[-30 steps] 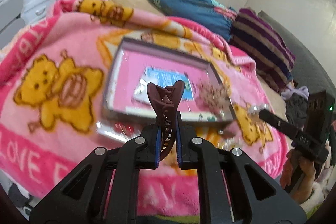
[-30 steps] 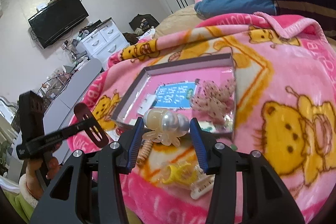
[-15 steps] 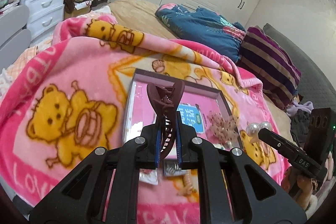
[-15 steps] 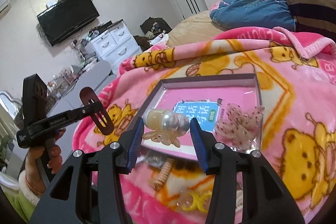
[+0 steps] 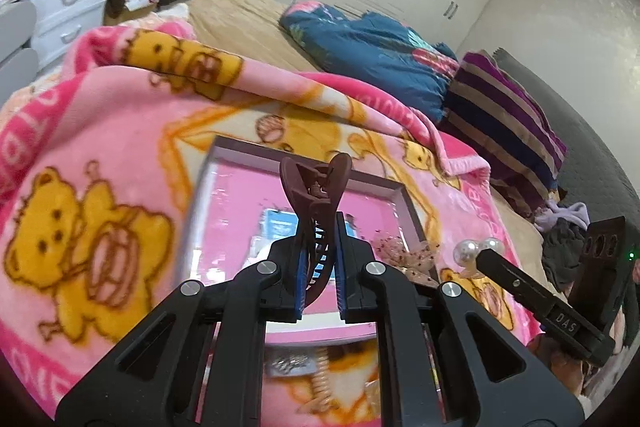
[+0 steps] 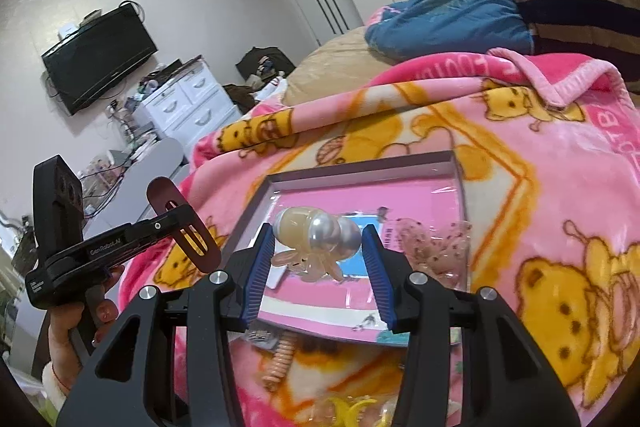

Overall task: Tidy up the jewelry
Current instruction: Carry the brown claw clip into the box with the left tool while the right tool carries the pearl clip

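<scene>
Left gripper (image 5: 319,269) pinching brown claw clip (image 5: 316,195); right gripper (image 6: 319,259) pinching pearl clip (image 6: 318,233).

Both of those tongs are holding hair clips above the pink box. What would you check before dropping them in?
1. Left tongs gripping the brown claw clip: ok.
2. Right tongs gripping the pearl claw clip: ok.
3. Pink box open and unobstructed: ok.
4. Free floor space beside the speckled clip already inside: ok.
5. The two tongs apart from each other: ok.
6. Tongs directly over the box rather than its near edge: cannot tell.
</scene>
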A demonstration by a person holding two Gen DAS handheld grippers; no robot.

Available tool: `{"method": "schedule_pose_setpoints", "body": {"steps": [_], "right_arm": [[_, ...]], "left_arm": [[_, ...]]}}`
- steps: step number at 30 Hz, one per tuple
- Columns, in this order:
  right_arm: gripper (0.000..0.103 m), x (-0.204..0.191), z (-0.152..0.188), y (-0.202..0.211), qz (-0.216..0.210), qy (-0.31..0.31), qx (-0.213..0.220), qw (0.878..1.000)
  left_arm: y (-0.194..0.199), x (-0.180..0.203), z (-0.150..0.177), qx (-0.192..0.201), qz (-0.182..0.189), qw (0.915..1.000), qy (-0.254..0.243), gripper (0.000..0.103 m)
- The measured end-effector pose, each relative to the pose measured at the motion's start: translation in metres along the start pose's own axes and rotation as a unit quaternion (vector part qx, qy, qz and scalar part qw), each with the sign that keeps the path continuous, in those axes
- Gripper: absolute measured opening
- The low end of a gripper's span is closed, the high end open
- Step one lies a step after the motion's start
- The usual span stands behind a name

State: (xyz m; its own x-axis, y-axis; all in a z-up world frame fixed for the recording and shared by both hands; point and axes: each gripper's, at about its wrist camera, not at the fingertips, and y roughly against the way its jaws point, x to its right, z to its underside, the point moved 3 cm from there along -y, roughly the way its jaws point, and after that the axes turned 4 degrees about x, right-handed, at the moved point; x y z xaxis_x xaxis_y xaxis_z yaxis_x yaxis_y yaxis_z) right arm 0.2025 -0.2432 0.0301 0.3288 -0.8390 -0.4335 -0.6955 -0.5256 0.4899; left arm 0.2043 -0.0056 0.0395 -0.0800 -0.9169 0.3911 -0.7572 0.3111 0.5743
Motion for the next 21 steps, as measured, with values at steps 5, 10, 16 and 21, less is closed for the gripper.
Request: {"method": "schedule_pose_setpoints", "body": {"steps": [5, 10, 16, 21], "right_arm": [[0.044, 0.016, 0.006, -0.002, 0.022, -0.014, 0.0, 1.0], [0.044, 0.03, 0.014, -0.004, 0.036, -0.032, -0.002, 0.999], [0.044, 0.049, 0.025, -0.006, 0.055, -0.055, -0.006, 0.997], [0.044, 0.058, 0.03, -0.006, 0.068, -0.059, -0.009, 0.996]], "left_arm": [[-0.021, 0.014, 0.009, -0.016, 0.01, 0.9996, -0.023, 0.005], [-0.038, 0.025, 0.019, -0.032, 0.027, 0.9981, -0.046, 0.005], [-0.057, 0.032, 0.034, -0.059, 0.033, 0.9955, -0.067, 0.005], [-0.072, 0.034, 0.045, -0.078, 0.035, 0.9934, -0.077, 0.005]]}}
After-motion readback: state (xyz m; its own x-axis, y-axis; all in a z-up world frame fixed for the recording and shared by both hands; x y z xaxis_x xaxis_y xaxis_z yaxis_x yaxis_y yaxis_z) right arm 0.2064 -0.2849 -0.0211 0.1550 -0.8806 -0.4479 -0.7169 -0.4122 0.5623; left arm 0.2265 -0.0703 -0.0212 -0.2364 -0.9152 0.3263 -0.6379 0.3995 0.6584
